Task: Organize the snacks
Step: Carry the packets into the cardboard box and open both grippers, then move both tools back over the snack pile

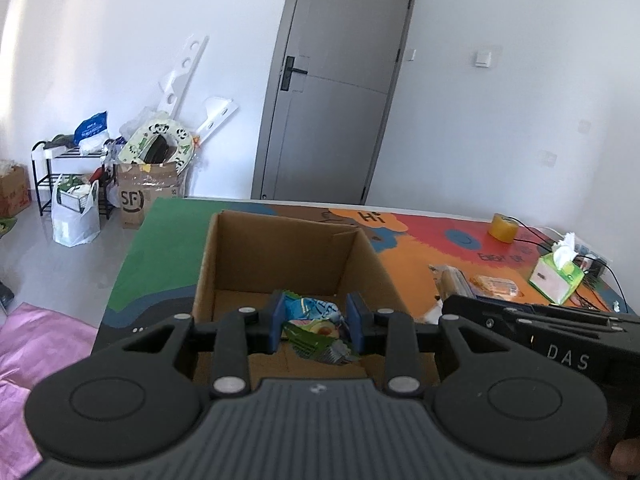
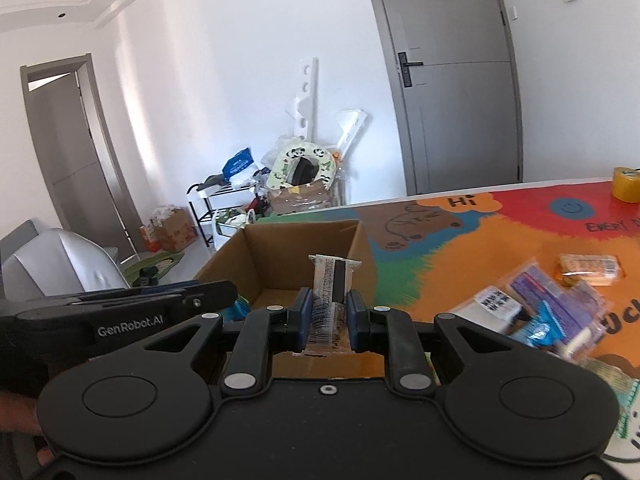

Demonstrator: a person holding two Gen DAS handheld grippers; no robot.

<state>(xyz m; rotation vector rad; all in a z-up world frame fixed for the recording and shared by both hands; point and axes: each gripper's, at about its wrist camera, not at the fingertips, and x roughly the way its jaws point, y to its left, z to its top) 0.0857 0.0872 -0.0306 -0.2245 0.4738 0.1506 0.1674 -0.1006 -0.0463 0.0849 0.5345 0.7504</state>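
Note:
An open cardboard box (image 1: pixel 280 252) stands on the colourful table mat, and the same box (image 2: pixel 296 256) shows in the right wrist view. My left gripper (image 1: pixel 316 322) hangs over the box's near side, shut on a crumpled green and blue snack packet (image 1: pixel 318 330). My right gripper (image 2: pixel 329 320) is shut on a clear-wrapped snack bar (image 2: pixel 333 284) with a dark filling, held upright above the box's near edge. The right gripper's body (image 1: pixel 560 336) sits just right of the box. The left gripper's body (image 2: pixel 120 312) reaches in from the left.
Several loose snack packets (image 2: pixel 536 308) lie on the mat right of the box, with an orange wrapped snack (image 2: pixel 588 270) beyond. A tissue box (image 1: pixel 556 276) and a yellow tape roll (image 1: pixel 502 228) stand at the far right. Bags, boxes and a rack (image 1: pixel 72 176) crowd the floor by the wall.

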